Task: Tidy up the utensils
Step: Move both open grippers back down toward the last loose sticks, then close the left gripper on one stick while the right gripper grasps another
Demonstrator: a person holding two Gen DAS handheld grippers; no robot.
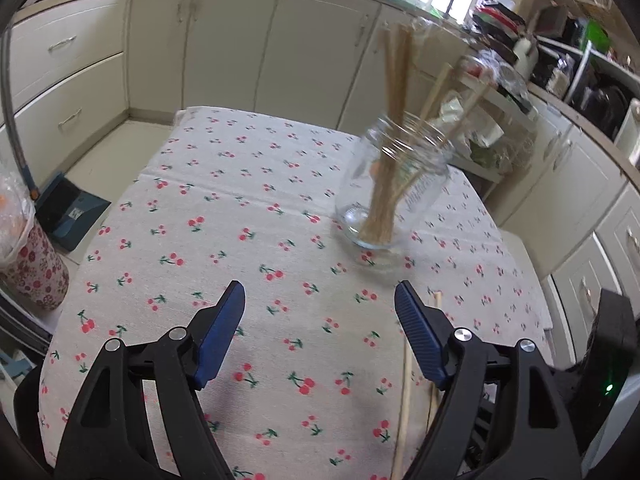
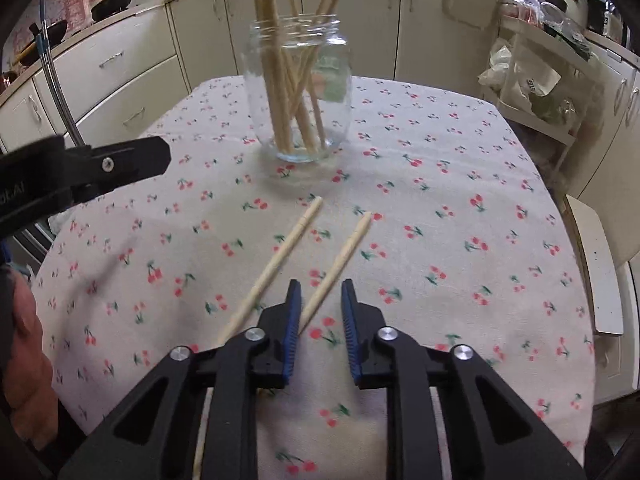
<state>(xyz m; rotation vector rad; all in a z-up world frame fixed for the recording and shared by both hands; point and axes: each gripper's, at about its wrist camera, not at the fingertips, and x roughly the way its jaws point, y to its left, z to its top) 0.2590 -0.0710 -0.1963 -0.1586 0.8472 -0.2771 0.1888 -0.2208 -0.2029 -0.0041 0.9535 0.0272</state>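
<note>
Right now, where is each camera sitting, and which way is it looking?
Left wrist: sits on the left claw, looking down across the cherry tablecloth at the jar; its own open blue fingers show.
Right wrist: sits on the right claw, looking down at two chopsticks on the tablecloth, jar beyond; its own nearly closed fingers show, and the left claw at the left edge.
Both share: the jar of chopsticks, the tablecloth, the cupboards.

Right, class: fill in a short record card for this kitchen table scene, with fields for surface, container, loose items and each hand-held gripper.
surface: table under a cherry-print cloth
container: upright glass jar holding a bundle of chopsticks
loose items: two chopsticks lying on the cloth, apart from the jar
left hand-held gripper: open, empty
right hand-held gripper: narrow gap, one loose chopstick between its fingers, not clamped
</note>
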